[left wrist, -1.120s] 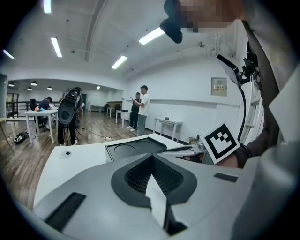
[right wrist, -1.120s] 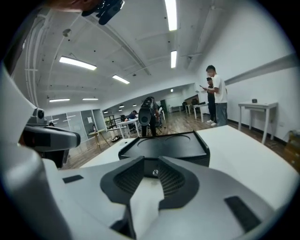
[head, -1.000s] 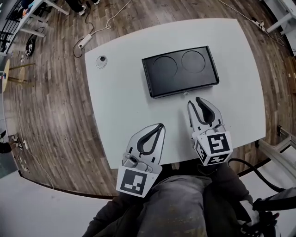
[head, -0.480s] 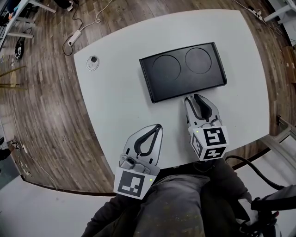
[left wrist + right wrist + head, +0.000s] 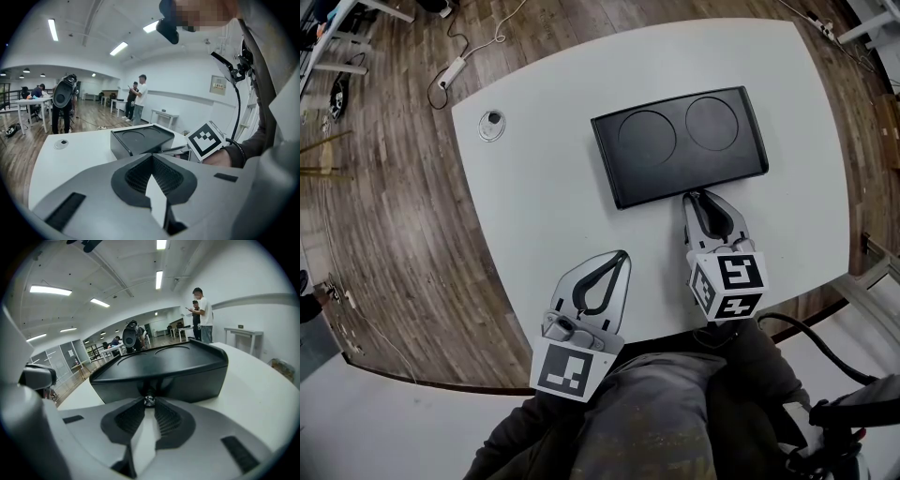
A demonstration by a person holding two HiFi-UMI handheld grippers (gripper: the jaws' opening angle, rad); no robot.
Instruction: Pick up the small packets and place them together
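Note:
No small packets show in any view. A black box [image 5: 680, 145] with two round recesses in its lid lies on the white table [image 5: 544, 206]. My right gripper [image 5: 693, 195] is at the middle of the box's near side [image 5: 159, 364]. Its jaws have just been closing, and the tips now pinch a small metal knob [image 5: 149, 401] on that side. My left gripper [image 5: 622, 254] hovers near the table's front edge, left of the right one, shut with nothing in it. In the left gripper view its tips [image 5: 152, 158] meet, with the box [image 5: 138, 140] beyond.
A small round grommet [image 5: 492, 120] sits in the table's far left part. A power strip [image 5: 450, 80] and cables lie on the wooden floor. People [image 5: 138, 98] and other tables stand far back in the room. My lap is at the table's near edge.
My right gripper has moved forward up to the box's near side and its jaws have narrowed onto the knob. The left gripper has barely shifted.

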